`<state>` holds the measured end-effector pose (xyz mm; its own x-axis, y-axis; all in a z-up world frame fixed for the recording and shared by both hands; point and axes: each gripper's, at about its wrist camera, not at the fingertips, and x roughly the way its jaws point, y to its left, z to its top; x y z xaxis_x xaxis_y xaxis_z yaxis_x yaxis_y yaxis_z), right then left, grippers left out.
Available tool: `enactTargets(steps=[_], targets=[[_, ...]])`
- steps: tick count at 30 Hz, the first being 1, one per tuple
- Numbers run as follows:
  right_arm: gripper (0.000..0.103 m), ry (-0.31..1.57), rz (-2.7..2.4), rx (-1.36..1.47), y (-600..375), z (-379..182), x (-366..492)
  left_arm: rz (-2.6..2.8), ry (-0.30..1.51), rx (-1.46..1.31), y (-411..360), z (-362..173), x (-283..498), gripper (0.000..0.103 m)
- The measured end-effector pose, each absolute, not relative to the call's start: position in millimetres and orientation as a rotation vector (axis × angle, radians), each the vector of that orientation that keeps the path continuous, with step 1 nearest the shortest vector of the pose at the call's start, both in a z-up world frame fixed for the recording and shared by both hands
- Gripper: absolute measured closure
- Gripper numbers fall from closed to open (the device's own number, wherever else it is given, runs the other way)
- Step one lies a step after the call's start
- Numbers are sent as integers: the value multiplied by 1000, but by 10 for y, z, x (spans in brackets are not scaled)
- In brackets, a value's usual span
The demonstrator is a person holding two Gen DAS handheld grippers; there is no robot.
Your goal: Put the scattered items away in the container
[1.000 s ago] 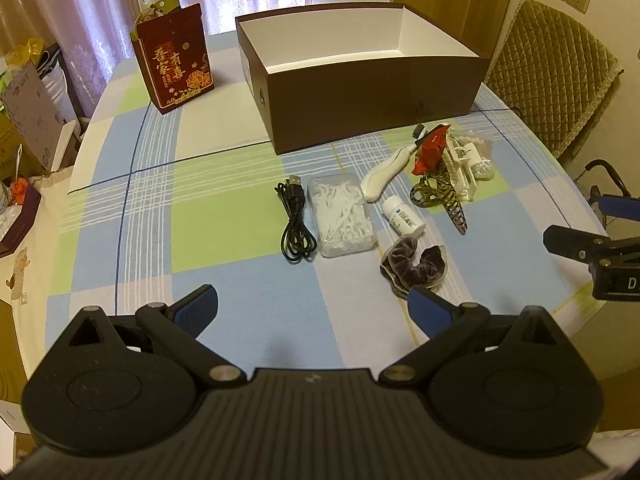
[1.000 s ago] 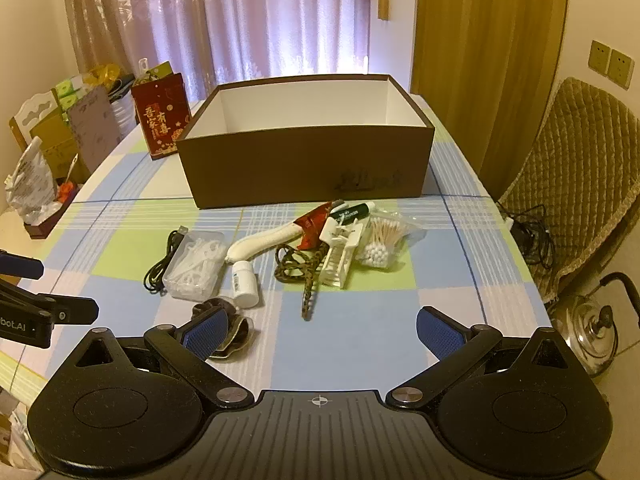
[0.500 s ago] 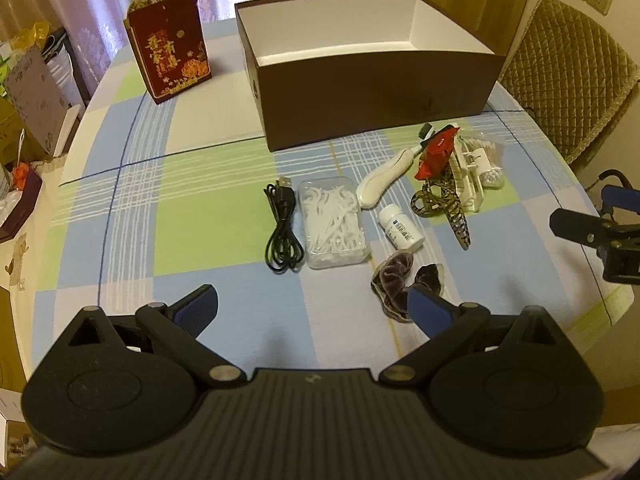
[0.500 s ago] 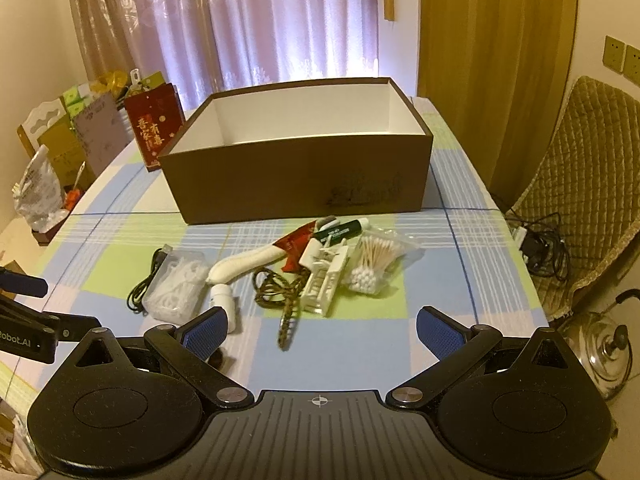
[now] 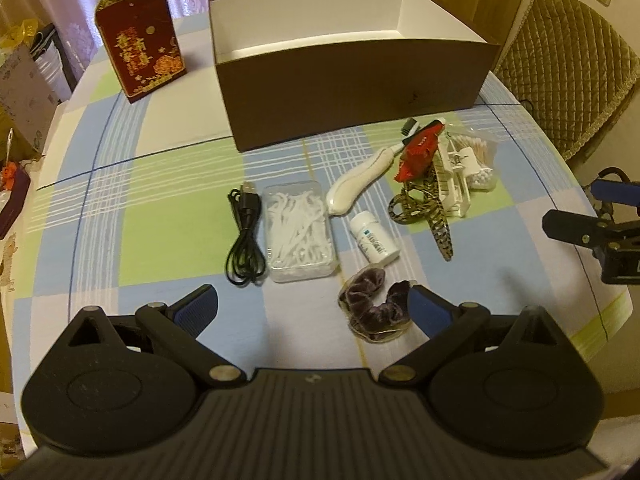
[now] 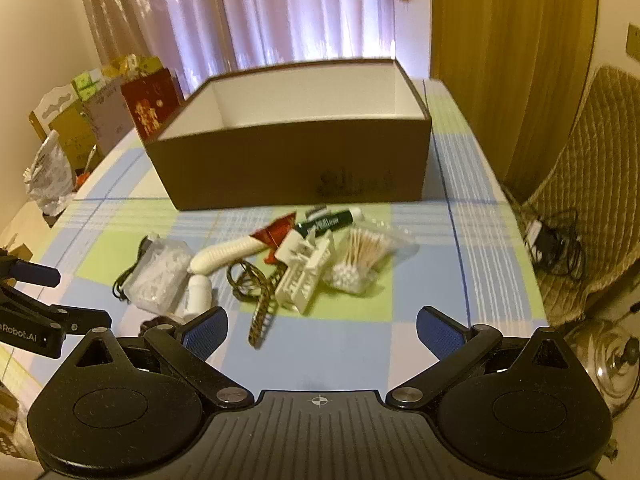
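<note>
While both tools hang over the near edge of the table, nothing is gripped.

Left gripper (image 5: pixel 310 306): jaws spread wide, empty, over the near edge of the checked tablecloth (image 5: pixel 168 216); its right blue pad sits just beside the purple scrunchie (image 5: pixel 374 308).
Right gripper (image 6: pixel 322 330): jaws spread wide, empty, pointed at the pile from the near edge; also seen at the right edge from the left wrist view (image 5: pixel 592 228).
Box (image 5: pixel 352 76): brown outside, white inside, open top, standing toward the far edge of the table; no items visible inside.
Black cable (image 5: pixel 244 236): coiled, just left of the floss pick case.
Floss pick case (image 5: pixel 298 232): clear, lying flat near the table's middle.
White bottle (image 5: pixel 374 238): on its side, between the case and the patterned hair clip (image 5: pixel 436 216).
White handled tool (image 5: pixel 360 184): lying slantwise, tip toward the box.
Red packet (image 5: pixel 420 152): resting on the pile in front of the box.
White plastic clip (image 6: pixel 306 276): beside the cotton swabs.
Cotton swabs (image 6: pixel 360 258): in a clear bag, at the pile's right end.
Dark green tube (image 6: pixel 330 220): nearest the box's front wall.
Red gift bag (image 5: pixel 140 42): upright, left of the box, toward the far left corner.
</note>
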<state>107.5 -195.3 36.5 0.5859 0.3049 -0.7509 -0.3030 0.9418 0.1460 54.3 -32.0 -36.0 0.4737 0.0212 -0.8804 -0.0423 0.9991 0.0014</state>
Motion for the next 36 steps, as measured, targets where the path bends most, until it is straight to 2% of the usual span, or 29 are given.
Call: enactTargets(steps=[11, 18, 27, 32, 34, 36], targets=[[0, 932, 321, -3, -2101, 190, 1209, -82, 1050, 19, -472, -549, 585, 7], [0, 947, 317, 11, -2194, 132, 1254, -147, 1058, 53, -582, -762, 619, 22], [0, 965, 308, 25, -2287, 74, 1291, -194, 1049, 88, -681, -872, 679, 24], [0, 971, 307, 32, -2310, 56, 1314, -199, 1077, 84, -701, -976, 740, 37], [0, 975, 306, 36, -2317, 45, 1325, -205, 1086, 81, -705, -1012, 750, 45], [0, 978, 306, 40, -2321, 34, 1333, -206, 1089, 76, -701, -1041, 748, 58]])
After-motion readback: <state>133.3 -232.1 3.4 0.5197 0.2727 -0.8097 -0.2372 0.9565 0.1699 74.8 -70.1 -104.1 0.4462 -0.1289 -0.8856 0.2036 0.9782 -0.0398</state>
